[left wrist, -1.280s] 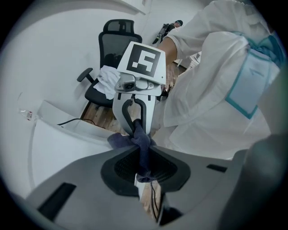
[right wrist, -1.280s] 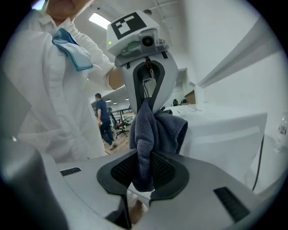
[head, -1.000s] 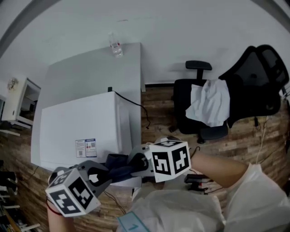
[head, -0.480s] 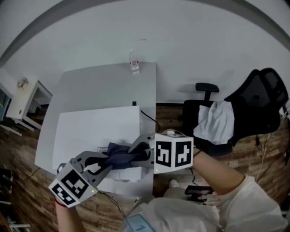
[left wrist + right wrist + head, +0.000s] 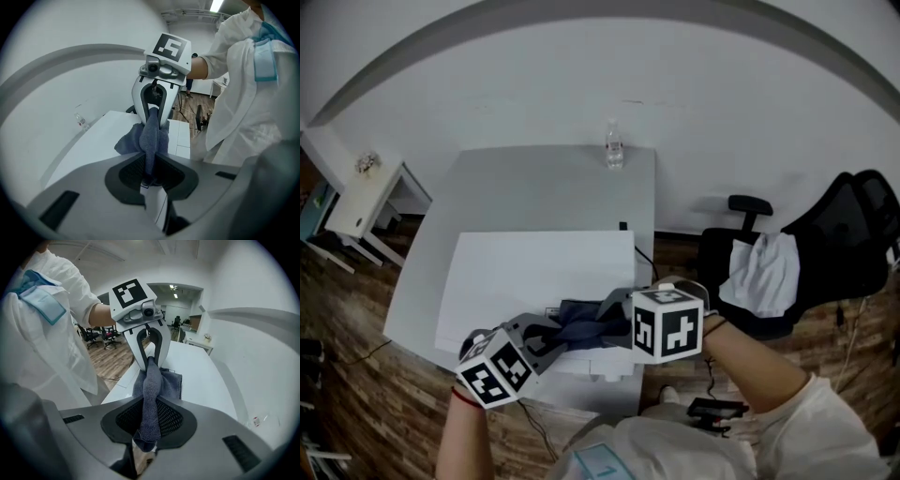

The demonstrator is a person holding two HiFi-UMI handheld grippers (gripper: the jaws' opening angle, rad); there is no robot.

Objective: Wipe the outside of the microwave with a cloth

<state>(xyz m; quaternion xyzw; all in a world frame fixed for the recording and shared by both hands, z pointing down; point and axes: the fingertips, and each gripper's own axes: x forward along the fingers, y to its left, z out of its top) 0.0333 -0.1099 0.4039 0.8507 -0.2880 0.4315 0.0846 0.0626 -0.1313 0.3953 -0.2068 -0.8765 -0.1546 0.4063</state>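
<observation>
A white microwave (image 5: 534, 272) stands on a grey table (image 5: 544, 187). A blue-grey cloth (image 5: 581, 323) is stretched between my two grippers over the front edge of the microwave's top, near its right corner. My left gripper (image 5: 546, 336) is shut on one end of the cloth (image 5: 149, 140), which bunches between its jaws (image 5: 150, 176). My right gripper (image 5: 614, 319) is shut on the other end of the cloth (image 5: 150, 394), pinched in its jaws (image 5: 147, 427). The two grippers face each other, both tilted down. Each gripper view shows the other gripper straight opposite.
A small clear bottle (image 5: 614, 150) stands at the table's far edge by the wall. A black office chair (image 5: 825, 253) with a white garment (image 5: 764, 267) stands to the right. A white side cabinet (image 5: 361, 202) stands at the left. A cable runs from the microwave's back.
Both grippers have carried the cloth from beside the microwave's front right corner up to the front edge of its top. The left gripper has drawn closer to the right one.
</observation>
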